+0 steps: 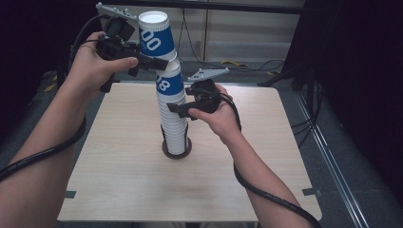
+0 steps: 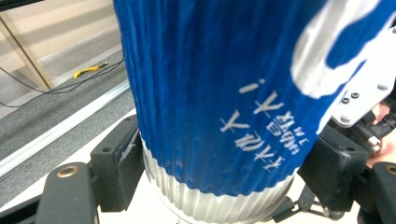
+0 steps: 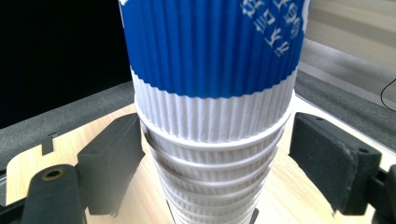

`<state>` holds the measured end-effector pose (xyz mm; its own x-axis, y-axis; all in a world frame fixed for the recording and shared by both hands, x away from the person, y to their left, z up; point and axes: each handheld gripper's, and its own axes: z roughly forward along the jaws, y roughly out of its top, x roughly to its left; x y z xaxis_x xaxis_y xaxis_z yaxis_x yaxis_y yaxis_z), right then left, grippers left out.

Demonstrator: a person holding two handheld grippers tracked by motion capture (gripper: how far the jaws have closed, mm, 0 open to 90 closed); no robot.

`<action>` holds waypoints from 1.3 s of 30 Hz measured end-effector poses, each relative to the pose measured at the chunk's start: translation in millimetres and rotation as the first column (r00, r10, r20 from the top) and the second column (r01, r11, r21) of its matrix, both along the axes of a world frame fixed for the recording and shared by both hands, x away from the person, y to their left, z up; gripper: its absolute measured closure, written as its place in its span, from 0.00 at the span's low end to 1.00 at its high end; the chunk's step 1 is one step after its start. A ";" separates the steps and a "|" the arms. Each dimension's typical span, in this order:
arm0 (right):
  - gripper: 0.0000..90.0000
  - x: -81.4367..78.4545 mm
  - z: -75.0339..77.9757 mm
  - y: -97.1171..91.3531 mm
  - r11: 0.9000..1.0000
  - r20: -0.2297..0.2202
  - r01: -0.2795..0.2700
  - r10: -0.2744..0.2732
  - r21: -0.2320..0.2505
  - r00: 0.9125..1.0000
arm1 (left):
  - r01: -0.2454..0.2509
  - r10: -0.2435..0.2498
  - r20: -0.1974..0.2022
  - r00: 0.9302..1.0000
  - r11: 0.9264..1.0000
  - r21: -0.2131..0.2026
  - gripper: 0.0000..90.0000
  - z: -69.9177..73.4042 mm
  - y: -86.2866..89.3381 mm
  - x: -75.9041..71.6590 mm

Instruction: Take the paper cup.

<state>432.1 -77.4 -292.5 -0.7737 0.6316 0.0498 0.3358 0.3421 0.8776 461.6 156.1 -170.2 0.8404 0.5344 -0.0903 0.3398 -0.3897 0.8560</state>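
Note:
A tall stack of ribbed white paper cups (image 1: 173,126) stands on a dark round coaster (image 1: 177,153) in the middle of the table. Its uppermost nested cup has a blue band (image 1: 170,85). Above it a blue-and-white top cup (image 1: 154,38) is lifted and leans left; my left gripper (image 1: 156,60) is shut on its lower part, with both pads (image 2: 119,163) against the ribbed wall (image 2: 210,93). My right gripper (image 1: 179,110) is shut on the stack just under the blue band, its pads (image 3: 112,163) pressing on the white rims (image 3: 210,154).
The wooden table (image 1: 119,180) has open room all round the stack. Cables trail from both grippers along the forearms. Beyond the far edge lie floor cables and a yellow object (image 2: 91,70). A metal rail runs along the right.

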 end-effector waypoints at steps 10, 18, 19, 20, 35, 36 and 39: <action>0.18 -0.9 -0.4 -3.4 1.000 0.000 0.009 -0.009 -0.003 1.000 | -0.017 0.017 -0.005 1.000 1.000 -0.008 0.26 -5.7 15.6 -1.8; 0.18 -1.1 -4.1 -4.1 1.000 -0.005 0.007 -0.007 0.005 1.000 | -0.032 0.032 -0.011 0.999 0.999 -0.011 0.26 -12.8 29.9 -6.1; 0.18 -1.1 -4.3 -4.1 1.000 -0.006 0.007 -0.007 0.006 1.000 | -0.033 0.032 -0.010 0.999 0.999 -0.010 0.26 -13.5 32.2 -6.7; 0.18 -1.3 -4.4 -4.0 1.000 -0.006 0.007 -0.007 0.005 1.000 | -0.036 0.036 -0.008 0.999 0.999 -0.013 0.26 -13.9 33.9 -7.3; 0.18 -6.1 -6.6 -10.9 1.000 -0.002 0.009 -0.009 -0.007 1.000 | -0.059 0.059 -0.031 0.998 0.998 -0.010 0.26 -41.7 65.4 -19.3; 0.18 -6.4 -7.0 -11.7 1.000 -0.001 0.007 -0.007 -0.007 1.000 | -0.060 0.060 -0.033 0.998 0.998 -0.008 0.25 -43.6 66.5 -19.9; 0.17 -7.7 -7.6 -13.2 1.000 -0.001 0.004 -0.004 -0.008 1.000 | -0.064 0.064 -0.040 0.997 0.998 -0.003 0.26 -51.2 70.4 -21.9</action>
